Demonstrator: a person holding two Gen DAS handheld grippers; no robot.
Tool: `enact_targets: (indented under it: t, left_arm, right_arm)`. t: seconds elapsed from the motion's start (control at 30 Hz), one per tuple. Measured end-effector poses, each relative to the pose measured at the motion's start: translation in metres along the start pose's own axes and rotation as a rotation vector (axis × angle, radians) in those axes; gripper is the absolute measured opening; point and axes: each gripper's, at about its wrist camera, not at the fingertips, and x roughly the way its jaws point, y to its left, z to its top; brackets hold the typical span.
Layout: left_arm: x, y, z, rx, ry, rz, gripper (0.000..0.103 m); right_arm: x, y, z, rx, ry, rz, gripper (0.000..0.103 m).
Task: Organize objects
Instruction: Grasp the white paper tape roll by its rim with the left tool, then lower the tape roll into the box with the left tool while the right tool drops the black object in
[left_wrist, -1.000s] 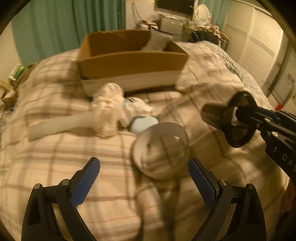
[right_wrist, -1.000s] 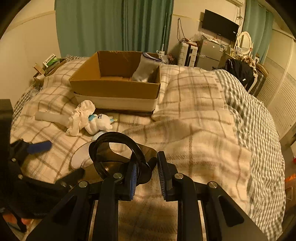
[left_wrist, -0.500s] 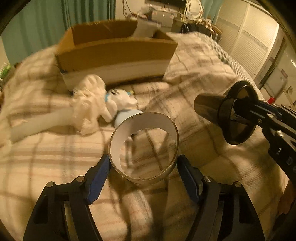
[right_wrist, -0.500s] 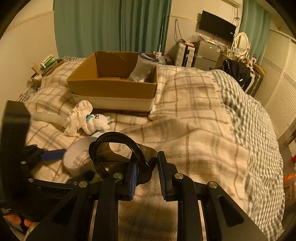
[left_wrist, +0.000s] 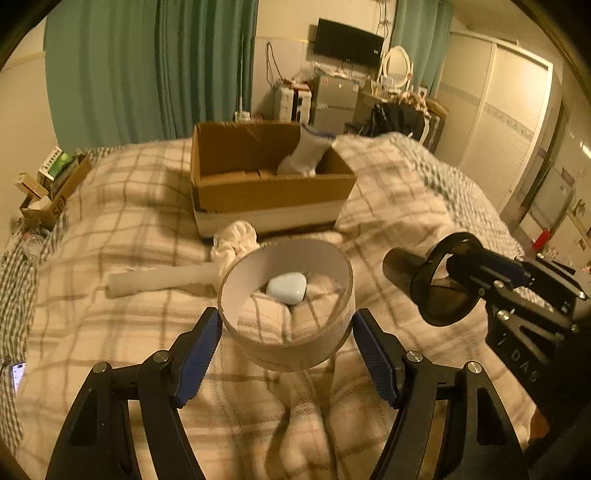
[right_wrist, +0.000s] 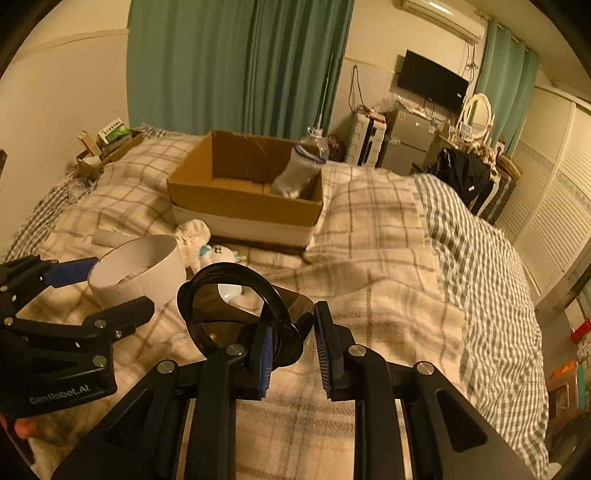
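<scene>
My left gripper (left_wrist: 286, 338) is shut on a wide white cardboard ring (left_wrist: 291, 354) and holds it above the bed; it also shows in the right wrist view (right_wrist: 144, 273). My right gripper (right_wrist: 293, 352) is shut on a black round object (right_wrist: 225, 314), seen from the left wrist view (left_wrist: 439, 286) at the right. An open cardboard box (left_wrist: 271, 195) stands on the bed behind, with a grey pouch (left_wrist: 306, 157) leaning in its right corner. A small pale blue case (left_wrist: 287, 288) shows through the ring.
A white cloth bundle (left_wrist: 236, 240), a white tube (left_wrist: 162, 280) and a small plush toy (right_wrist: 218, 254) lie on the plaid blanket (right_wrist: 369, 280) before the box. A phone (left_wrist: 16, 373) lies at the left edge. A box of clutter (left_wrist: 51, 184) stands beside the bed.
My left gripper closed on the white ring and lifted it off the blanket, tilting it upright. The right gripper kept its hold on the black object and barely moved.
</scene>
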Motion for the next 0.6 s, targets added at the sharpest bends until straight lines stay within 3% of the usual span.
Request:
enact_targets:
  t: [0.27, 0.3, 0.33, 0.37, 0.47, 0.6]
  left_arm:
    - [-0.025, 0.005, 0.023, 0.008, -0.073, 0.028, 0.07]
    - [-0.024, 0.007, 0.027, 0.01, -0.073, 0.036, 0.04]
    - [-0.022, 0.009, 0.03, 0.009, -0.071, 0.046, 0.022]
    - [-0.018, 0.012, 0.035, 0.002, -0.057, 0.045, 0.016]
    - [0.0, 0.022, 0.044, -0.033, -0.023, -0.007, 0.015]
    - [0.031, 0.032, 0.04, -0.043, 0.035, 0.016, 0.005]
  right_arm:
    - [-0.027, 0.004, 0.026, -0.037, -0.078, -0.001, 0.02]
    - [-0.029, 0.004, 0.03, -0.042, -0.087, 0.001, 0.02]
    - [-0.03, 0.005, 0.036, -0.049, -0.1, 0.002, 0.02]
    - [-0.03, 0.005, 0.04, -0.054, -0.106, 0.003, 0.02]
    - [-0.028, 0.006, 0.052, -0.068, -0.122, 0.005, 0.02]
    - [-0.015, 0.006, 0.057, -0.069, -0.112, 0.02, 0.02]
